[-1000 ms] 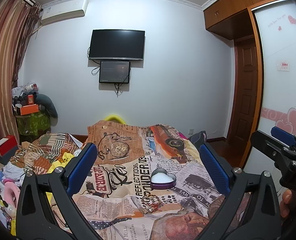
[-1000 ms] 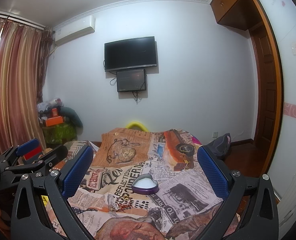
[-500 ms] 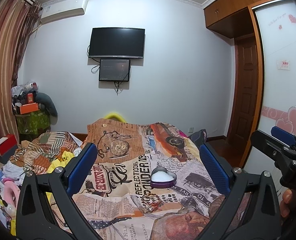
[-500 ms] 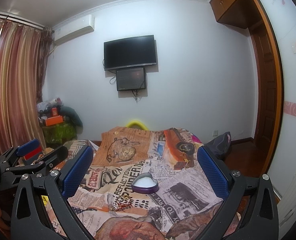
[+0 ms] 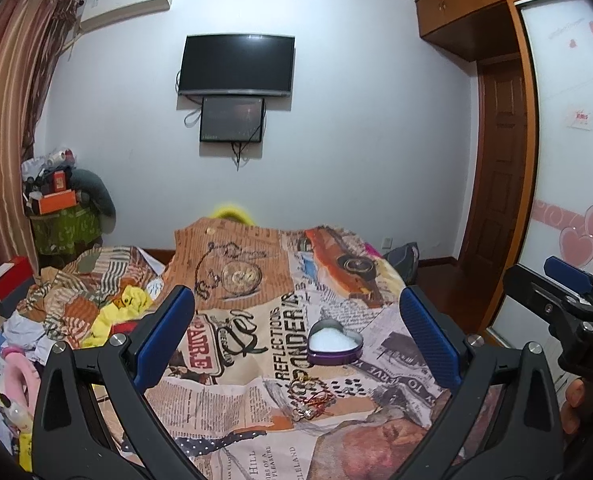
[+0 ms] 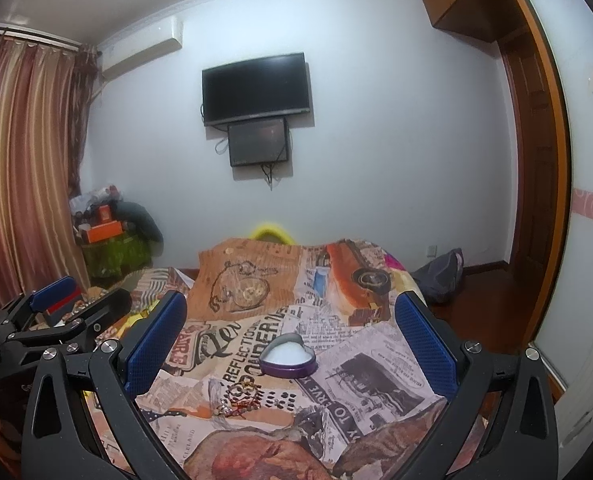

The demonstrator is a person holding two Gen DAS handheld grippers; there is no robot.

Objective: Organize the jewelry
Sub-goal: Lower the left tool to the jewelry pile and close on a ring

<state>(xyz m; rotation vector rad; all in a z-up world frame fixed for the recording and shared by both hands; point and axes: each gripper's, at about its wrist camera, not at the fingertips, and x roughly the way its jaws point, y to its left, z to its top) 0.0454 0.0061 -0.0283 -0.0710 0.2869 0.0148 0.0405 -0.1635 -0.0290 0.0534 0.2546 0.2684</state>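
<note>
On the left side of the bed (image 5: 232, 432), above a heap of crumpled clothes (image 5: 96, 312), the left gripper (image 5: 296, 336) is held level and pointed down the length of the mattress toward the wall-mounted television (image 5: 236, 65). Its jaws stand wide apart with nothing between them, and its blue pads (image 5: 164, 336) frame the newspaper-print bedspread (image 5: 256, 280). Between those pads, resting on the bedspread, sits a heart-shaped purple tin (image 5: 334, 346) with a white lining, its lid off. Just nearer the camera than the tin lies a small tangle of jewelry (image 5: 310, 394), gold links mixed with red cord, touching the cloth and apart from the tin.

Further right, the right gripper (image 6: 292, 340) is held beside its partner at about the same height, also aimed at the far wall. Its jaws are likewise spread wide and hold nothing. In the right wrist view the tin (image 6: 288, 360) lies centred between the pads, with the jewelry (image 6: 240, 398) a little nearer and to the left of it. A fingertip (image 5: 574, 394) of the hand holding the right gripper shows at the left wrist view's edge.
</note>
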